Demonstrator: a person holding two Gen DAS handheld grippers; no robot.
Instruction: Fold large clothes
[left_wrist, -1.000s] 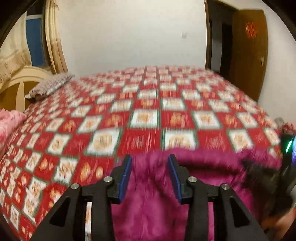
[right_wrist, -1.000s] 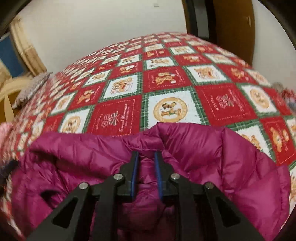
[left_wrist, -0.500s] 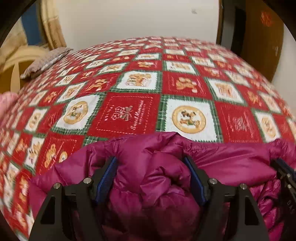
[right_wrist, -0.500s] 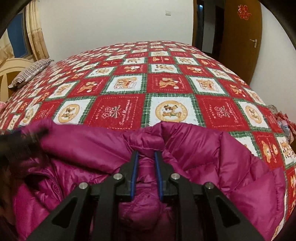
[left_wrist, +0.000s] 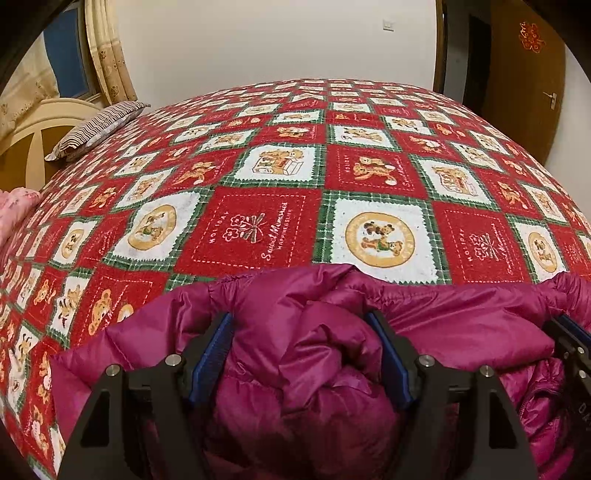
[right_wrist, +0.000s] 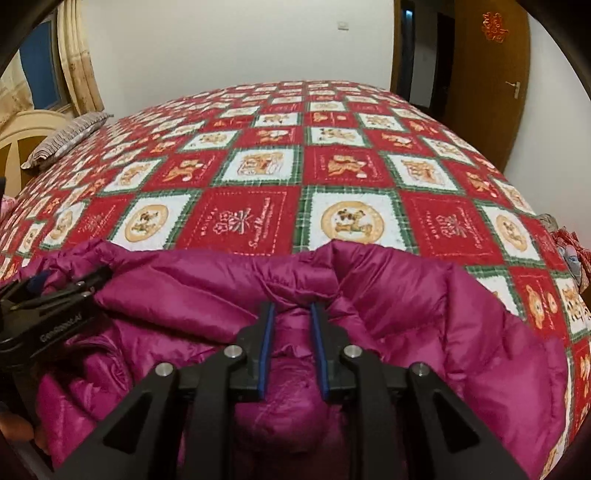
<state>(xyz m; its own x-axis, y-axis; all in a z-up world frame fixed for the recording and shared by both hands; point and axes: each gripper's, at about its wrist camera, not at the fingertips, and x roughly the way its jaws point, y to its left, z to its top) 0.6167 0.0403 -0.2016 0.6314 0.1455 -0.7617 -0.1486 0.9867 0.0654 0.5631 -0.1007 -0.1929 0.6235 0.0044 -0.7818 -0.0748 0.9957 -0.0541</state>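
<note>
A magenta puffer jacket (left_wrist: 461, 321) (right_wrist: 406, 295) lies bunched at the near edge of the bed. My left gripper (left_wrist: 299, 350) stands wide open around a thick wad of it, its blue pads on either side of the bulge. My right gripper (right_wrist: 291, 317) pinches a narrow fold near the jacket's top edge, and its jaws are opening slightly with the fold still between the pads. Each gripper shows in the other's view: the left gripper (right_wrist: 55, 291) at far left, the right gripper (left_wrist: 569, 332) at far right.
The bed is covered by a red, white and green patchwork blanket (left_wrist: 258, 229) stretching away. A striped pillow (left_wrist: 99, 125) and cream headboard (left_wrist: 33, 136) are at far left, pink bedding (left_wrist: 14, 206) at the left edge, a wooden door (left_wrist: 528, 74) at the right.
My left gripper has come down to the bed with the jacket and its jaws have spread much wider. The right gripper has kept its pinch in about the same place.
</note>
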